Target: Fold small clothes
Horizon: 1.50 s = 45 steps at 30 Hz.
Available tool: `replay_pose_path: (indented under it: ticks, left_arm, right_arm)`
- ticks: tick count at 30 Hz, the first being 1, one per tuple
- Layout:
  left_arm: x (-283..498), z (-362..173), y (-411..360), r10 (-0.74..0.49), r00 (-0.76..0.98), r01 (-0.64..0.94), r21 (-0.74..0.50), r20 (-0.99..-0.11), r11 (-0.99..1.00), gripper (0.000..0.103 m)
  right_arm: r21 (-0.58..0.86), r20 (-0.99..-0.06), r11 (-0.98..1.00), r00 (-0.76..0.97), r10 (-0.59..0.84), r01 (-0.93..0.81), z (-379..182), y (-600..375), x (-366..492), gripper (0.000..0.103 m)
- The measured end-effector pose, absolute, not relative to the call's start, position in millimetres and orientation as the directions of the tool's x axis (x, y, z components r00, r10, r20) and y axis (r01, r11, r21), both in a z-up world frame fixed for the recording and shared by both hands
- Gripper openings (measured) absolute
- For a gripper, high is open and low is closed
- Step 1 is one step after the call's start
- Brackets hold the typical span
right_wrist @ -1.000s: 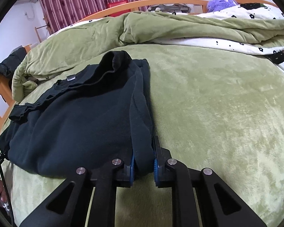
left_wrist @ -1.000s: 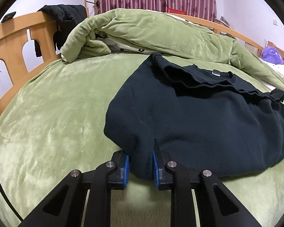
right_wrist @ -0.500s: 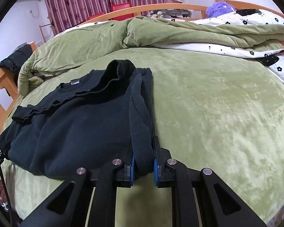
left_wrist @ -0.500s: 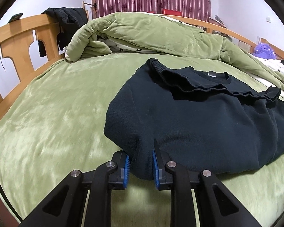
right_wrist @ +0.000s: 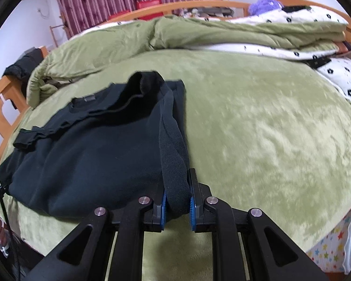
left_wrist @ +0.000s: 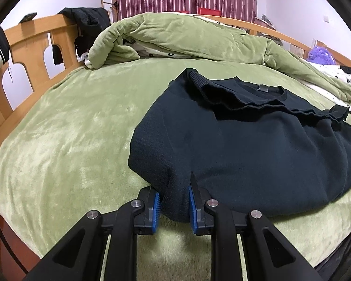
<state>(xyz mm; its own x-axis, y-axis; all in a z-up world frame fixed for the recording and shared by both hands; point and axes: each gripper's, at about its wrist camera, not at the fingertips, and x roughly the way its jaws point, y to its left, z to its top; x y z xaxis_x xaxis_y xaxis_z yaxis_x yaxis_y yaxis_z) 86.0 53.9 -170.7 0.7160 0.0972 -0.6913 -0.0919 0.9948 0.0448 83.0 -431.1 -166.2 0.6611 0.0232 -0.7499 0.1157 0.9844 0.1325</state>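
A dark navy sweater [left_wrist: 257, 145] lies on the green bed cover [left_wrist: 70, 128], its sleeves folded across the chest below the collar. My left gripper [left_wrist: 174, 205] is shut on the near left corner of its folded edge. In the right wrist view the same sweater [right_wrist: 98, 154] lies to the left. My right gripper [right_wrist: 177, 207] is shut on its near right corner, with the ribbed hem band [right_wrist: 172, 154] running up from between the pads.
A rolled green quilt [left_wrist: 187, 37] lies across the far side of the bed. A wooden bed frame [left_wrist: 23, 46] with dark clothes hung on it stands at the left. White flower-print pillows [right_wrist: 339, 79] sit at the right. The bed's near edge is just below both grippers.
Both grippers have pulled back and risen slightly with the sweater's near edge in them; the sweater looks a little farther away and the bed edge shows more.
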Motion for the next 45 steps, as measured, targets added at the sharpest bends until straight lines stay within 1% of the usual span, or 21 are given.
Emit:
replay_pose_path:
  ticks: [2, 3, 4, 7, 9, 15, 17, 18, 19, 23, 30, 37, 45]
  left_arm:
    - [85, -168, 53, 0.108, 0.711, -0.098, 0.055, -0.695, 0.994, 0.025]
    - [84, -166, 53, 0.111, 0.708, -0.102, 0.054, -0.697, 0.993, 0.028]
    - [83, -164, 55, 0.111, 0.708, -0.105, 0.052, -0.698, 0.993, 0.029]
    - [77, -159, 60, 0.109, 0.708, -0.120, 0.033, -0.697, 0.992, 0.033]
    - [73, -156, 62, 0.112, 0.710, -0.130, 0.027, -0.695, 0.991, 0.034]
    - [64, -139, 62, 0.138, 0.733, -0.157, 0.033, -0.666, 0.987, 0.035]
    - [60, -131, 61, 0.145, 0.745, -0.157, 0.040, -0.651, 0.987, 0.040]
    - [58, -127, 61, 0.145, 0.751, -0.154, 0.042, -0.644, 0.987, 0.046]
    - [56, -124, 60, 0.145, 0.758, -0.151, 0.045, -0.636, 0.987, 0.049]
    - [55, -113, 54, 0.158, 0.767, -0.146, 0.070, -0.622, 0.987, 0.049]
    - [75, -111, 42, 0.119, 0.760, -0.119, 0.044, -0.639, 0.992, 0.049]
    - [111, -122, 27, 0.097, 0.742, -0.096, 0.039, -0.663, 0.995, 0.049]
    - [159, -148, 23, 0.086, 0.693, -0.098, 0.025, -0.716, 0.995, 0.049]
  right_arm:
    - [0.094, -0.752, 0.989, 0.659, -0.002, 0.110, -165, -425, 83, 0.018]
    - [0.073, -0.752, 0.991, 0.659, -0.020, 0.114, -163, -424, 83, 0.020]
    - [0.050, -0.755, 0.991, 0.655, -0.045, 0.126, -161, -424, 82, 0.020]
    - [0.055, -0.731, 0.988, 0.679, -0.060, 0.147, -149, -433, 74, 0.023]
    - [0.069, -0.708, 0.986, 0.704, -0.061, 0.154, -138, -437, 68, 0.028]
    - [0.047, -0.669, 0.992, 0.741, -0.056, 0.117, -112, -427, 64, 0.028]
    - [0.047, -0.663, 0.994, 0.748, -0.042, 0.097, -107, -420, 66, 0.028]
    - [0.050, -0.661, 0.995, 0.750, -0.034, 0.090, -106, -416, 67, 0.028]
    - [0.059, -0.658, 0.995, 0.753, -0.023, 0.082, -104, -412, 68, 0.028]
    - [0.105, -0.654, 0.993, 0.756, 0.021, 0.063, -102, -401, 75, 0.028]
    - [0.125, -0.666, 0.991, 0.744, 0.050, 0.046, -105, -383, 90, 0.028]
    - [0.154, -0.691, 0.987, 0.719, 0.071, 0.050, -120, -378, 118, 0.028]
    - [0.151, -0.739, 0.987, 0.669, 0.078, 0.052, -152, -371, 159, 0.028]
